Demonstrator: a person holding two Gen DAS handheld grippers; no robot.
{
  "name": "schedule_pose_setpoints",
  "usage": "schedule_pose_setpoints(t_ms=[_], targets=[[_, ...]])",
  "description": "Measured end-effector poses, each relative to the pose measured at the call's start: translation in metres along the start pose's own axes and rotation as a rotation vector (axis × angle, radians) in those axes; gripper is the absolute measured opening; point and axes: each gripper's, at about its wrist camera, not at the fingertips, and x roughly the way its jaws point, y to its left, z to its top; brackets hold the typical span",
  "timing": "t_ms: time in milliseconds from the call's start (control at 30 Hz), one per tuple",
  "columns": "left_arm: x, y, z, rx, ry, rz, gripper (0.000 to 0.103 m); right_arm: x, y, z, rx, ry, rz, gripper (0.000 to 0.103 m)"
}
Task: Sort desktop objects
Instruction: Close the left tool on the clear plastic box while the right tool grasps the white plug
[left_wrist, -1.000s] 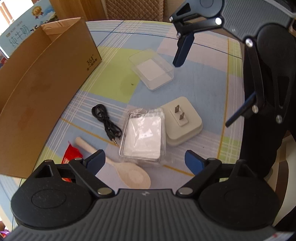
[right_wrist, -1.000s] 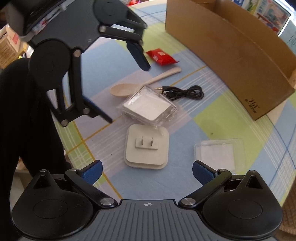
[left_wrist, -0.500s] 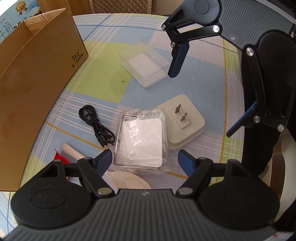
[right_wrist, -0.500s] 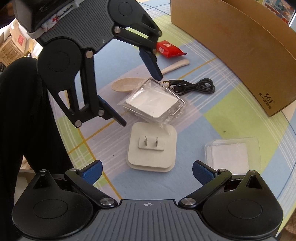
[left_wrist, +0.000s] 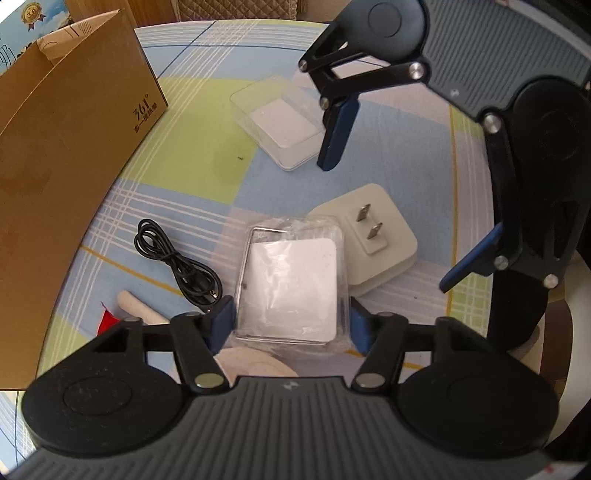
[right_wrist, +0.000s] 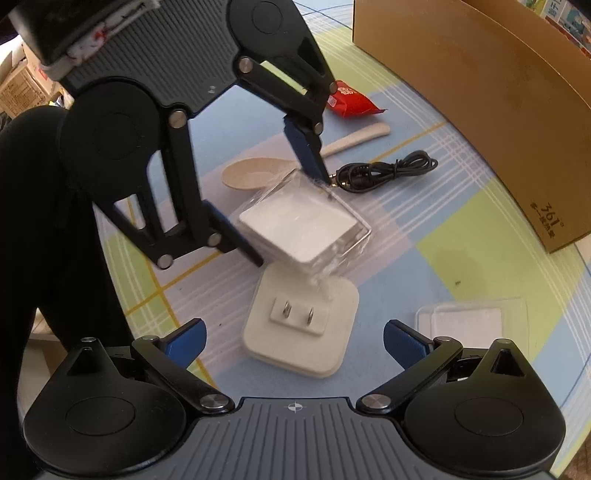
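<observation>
A clear plastic-wrapped case with a white pad (left_wrist: 291, 280) lies between the fingers of my left gripper (left_wrist: 291, 325), whose jaws touch its two sides; in the right wrist view the case (right_wrist: 303, 229) looks tilted up over the white plug adapter (right_wrist: 303, 321). The adapter (left_wrist: 373, 236) lies prongs up beside it. My right gripper (right_wrist: 293, 341) is open and empty, just short of the adapter. A black cable (left_wrist: 177, 266), a beige spoon (right_wrist: 258, 170), a red packet (right_wrist: 351, 101) and a clear box (left_wrist: 284, 125) lie around.
A large brown cardboard box (left_wrist: 62, 177) stands at the left of the checked tablecloth (left_wrist: 192, 147); it also shows in the right wrist view (right_wrist: 491, 103). The table's edge runs close behind both grippers.
My left gripper has moved forward and down onto the wrapped case and narrowed its jaws around it. The case now looks tilted. My right gripper has come a little closer to the adapter.
</observation>
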Motion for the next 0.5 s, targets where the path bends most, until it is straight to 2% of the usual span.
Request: schedule_pose_setpoints(t_ms=[67,133,233,333,500], targets=[[-0.001,-0.001,-0.001,0.004,0.002,-0.004,0.057,0.003,-0.001,0.001,-0.003,0.008,0.0,0.095],[-0.001,-0.004,-0.004,0.013,0.004,0.002,0.057,0.006,-0.003,0.002,0.002,0.02,0.004,0.084],[-0.001,-0.004,-0.004,0.01,0.001,0.007,0.057,0.012,-0.006,0.003,0.024,0.033,0.011,0.073],[0.0,-0.005,-0.002,0.003,0.001,0.011,0.057,0.013,-0.005,0.003,0.031,0.033,-0.002,0.067],[0.0,-0.005,-0.001,-0.007,0.006,0.009,0.058,0.012,-0.006,0.002,0.012,0.052,-0.02,0.064]])
